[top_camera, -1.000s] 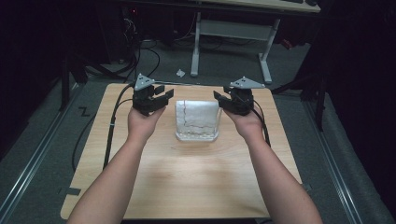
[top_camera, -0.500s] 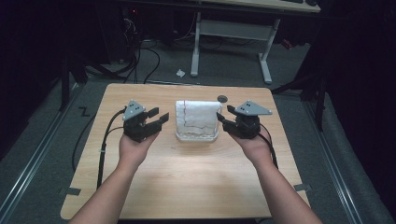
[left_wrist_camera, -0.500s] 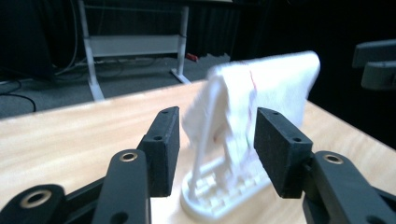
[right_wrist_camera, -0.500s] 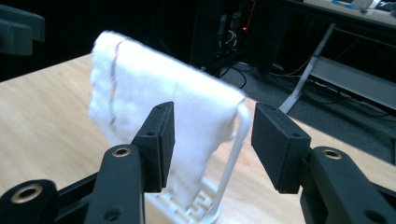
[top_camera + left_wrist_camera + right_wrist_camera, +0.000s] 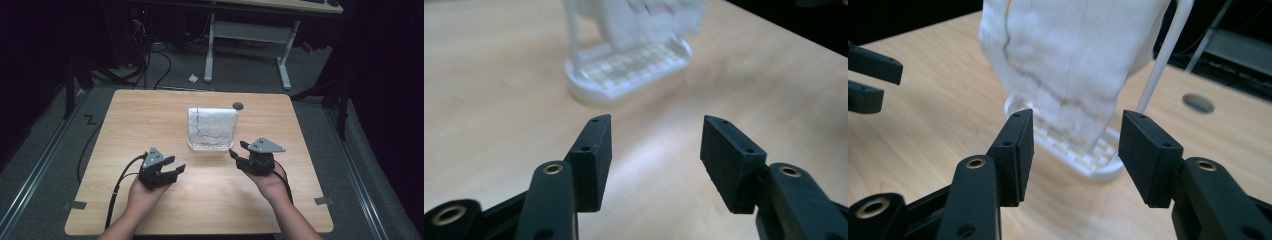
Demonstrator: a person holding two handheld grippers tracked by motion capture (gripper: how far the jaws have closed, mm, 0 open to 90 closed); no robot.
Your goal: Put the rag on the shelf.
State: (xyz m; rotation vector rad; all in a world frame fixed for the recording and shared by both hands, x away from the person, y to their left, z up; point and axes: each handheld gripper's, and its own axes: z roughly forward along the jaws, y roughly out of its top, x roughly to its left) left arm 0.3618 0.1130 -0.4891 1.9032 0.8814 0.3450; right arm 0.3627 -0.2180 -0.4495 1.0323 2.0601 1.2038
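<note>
A white cloth (image 5: 212,126) with a thin dark thread line hangs over a white wire rack (image 5: 210,146) at the table's middle. My left gripper (image 5: 177,165) is held open above the table, near and to the left of the rack, with nothing between its jaws. My right gripper (image 5: 236,148) is open too, just right of the rack's near corner. In the left gripper view the left gripper (image 5: 654,135) points at the rack base (image 5: 629,67). In the right gripper view the right gripper (image 5: 1075,132) faces the cloth (image 5: 1068,50), and the left gripper (image 5: 868,75) shows at far left.
The wooden table (image 5: 150,115) has a small dark round hole (image 5: 238,105) behind the rack. Cables (image 5: 115,195) trail from the left gripper over the near edge. Beyond the table stand white desk legs (image 5: 210,45) and floor cables.
Both hands have drawn back from either side of the rack toward the table's near edge. Both grippers stay open and hold nothing.
</note>
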